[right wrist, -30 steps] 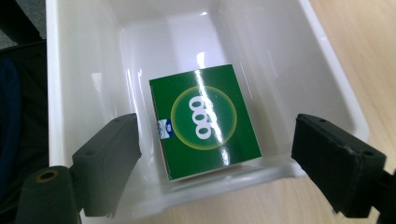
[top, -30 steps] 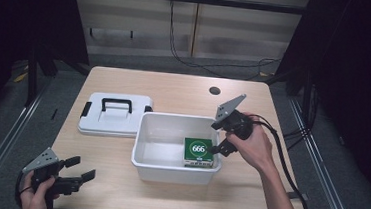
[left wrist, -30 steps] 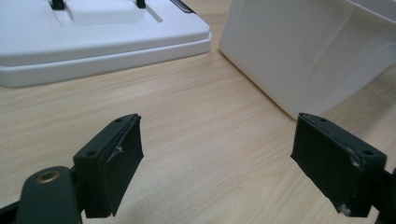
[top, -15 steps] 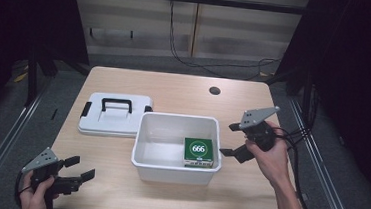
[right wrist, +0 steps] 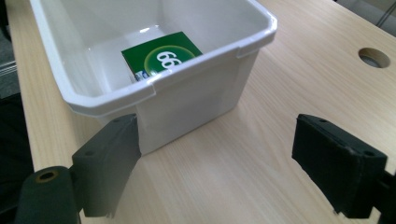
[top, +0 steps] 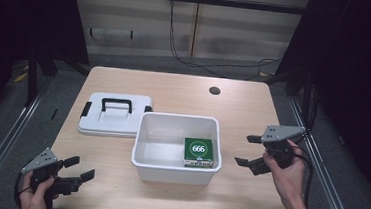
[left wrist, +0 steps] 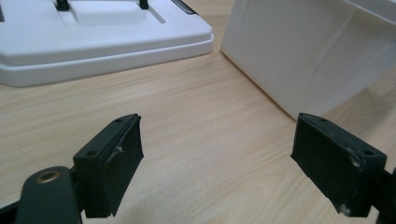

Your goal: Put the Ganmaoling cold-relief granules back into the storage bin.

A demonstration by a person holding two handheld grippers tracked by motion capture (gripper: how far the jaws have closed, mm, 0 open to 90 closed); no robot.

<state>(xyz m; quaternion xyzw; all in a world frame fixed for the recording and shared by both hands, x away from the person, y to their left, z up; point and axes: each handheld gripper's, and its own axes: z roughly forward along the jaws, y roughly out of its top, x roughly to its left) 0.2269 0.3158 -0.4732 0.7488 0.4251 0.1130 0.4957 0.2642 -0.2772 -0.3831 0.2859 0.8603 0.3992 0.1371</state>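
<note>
A white plastic bin stands in the middle of the wooden table. Inside it, at the right end, lies a green box marked 666. The bin's white lid with a black handle lies flat to its left. My right gripper hovers open over the table just right of the bin, holding nothing. My left gripper is open and empty at the front left corner, pointing toward the bin.
A round cable hole sits in the table's back right. Bare wood lies around the bin. The table's front edge is close to both hands. Metal rails run along the floor at either side.
My right gripper has drawn back from over the bin, moving right and toward the front, empty. The green box stays in the bin. The left gripper has not moved.
</note>
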